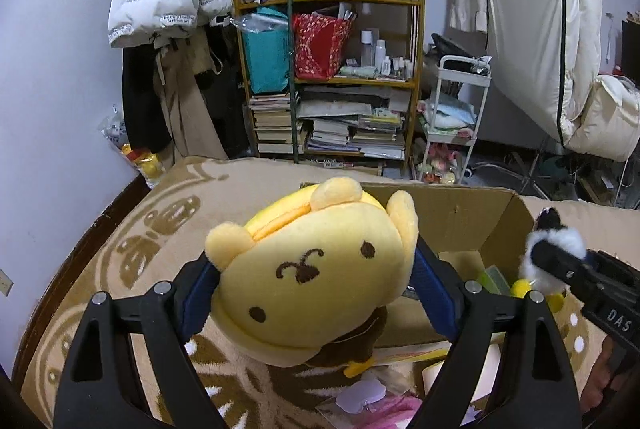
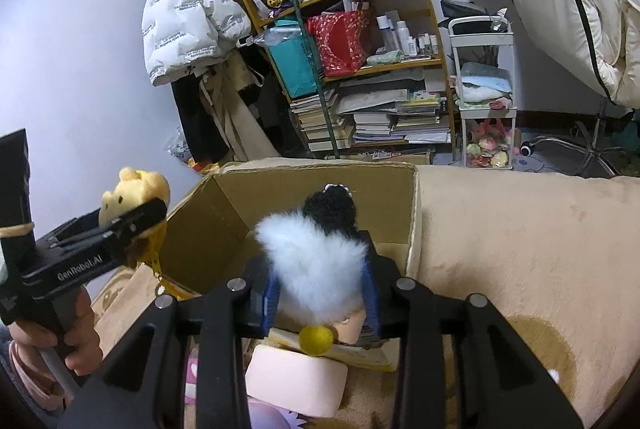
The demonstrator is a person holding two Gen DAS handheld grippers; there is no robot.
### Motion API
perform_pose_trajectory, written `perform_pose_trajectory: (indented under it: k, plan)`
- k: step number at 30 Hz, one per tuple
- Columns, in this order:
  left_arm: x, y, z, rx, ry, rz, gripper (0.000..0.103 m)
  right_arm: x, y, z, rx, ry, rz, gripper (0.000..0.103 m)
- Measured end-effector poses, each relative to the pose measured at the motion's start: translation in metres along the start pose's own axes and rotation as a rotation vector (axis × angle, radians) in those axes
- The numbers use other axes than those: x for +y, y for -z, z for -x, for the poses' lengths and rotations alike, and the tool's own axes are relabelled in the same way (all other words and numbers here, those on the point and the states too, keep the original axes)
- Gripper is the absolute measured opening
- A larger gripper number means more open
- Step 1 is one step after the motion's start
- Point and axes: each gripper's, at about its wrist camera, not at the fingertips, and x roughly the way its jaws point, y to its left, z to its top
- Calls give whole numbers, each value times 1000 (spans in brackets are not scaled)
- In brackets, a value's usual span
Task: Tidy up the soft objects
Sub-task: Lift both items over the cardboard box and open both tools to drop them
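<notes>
My left gripper (image 1: 316, 269) is shut on a yellow bear-face plush (image 1: 316, 269) and holds it above the near left edge of an open cardboard box (image 1: 460, 221). My right gripper (image 2: 320, 281) is shut on a fluffy white-and-black doll (image 2: 316, 261) with a yellow pompom, held over the box (image 2: 224, 221). The right gripper with the doll (image 1: 552, 245) shows at the right of the left wrist view. The left gripper with the yellow plush (image 2: 132, 197) shows at the left of the right wrist view.
The box stands on a beige patterned blanket (image 2: 500, 237). A pink foam block (image 2: 296, 377) and pink items (image 1: 372, 401) lie near me by the box. A cluttered wooden bookshelf (image 1: 332, 77), a white cart (image 1: 452, 117) and hanging coats stand behind.
</notes>
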Motion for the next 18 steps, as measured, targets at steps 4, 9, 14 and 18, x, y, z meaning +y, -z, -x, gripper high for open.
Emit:
perform_pose_trajectory:
  k: [4,9,14,18]
  plan:
    - [-3,4,-3,9,3,-4,88,-3,-2,-1,5,-3,-5,38]
    - [-7,6,-5,24,-9,-23,97,-4,-2,0,8,-13,-8,41]
    - [-9,8,-4,33,-19,-32,98,-5,-1,1,7,-15,-14,48]
    - [-9,9,0,36,-13,-41,99,-2,0,1,5,-20,-21,56]
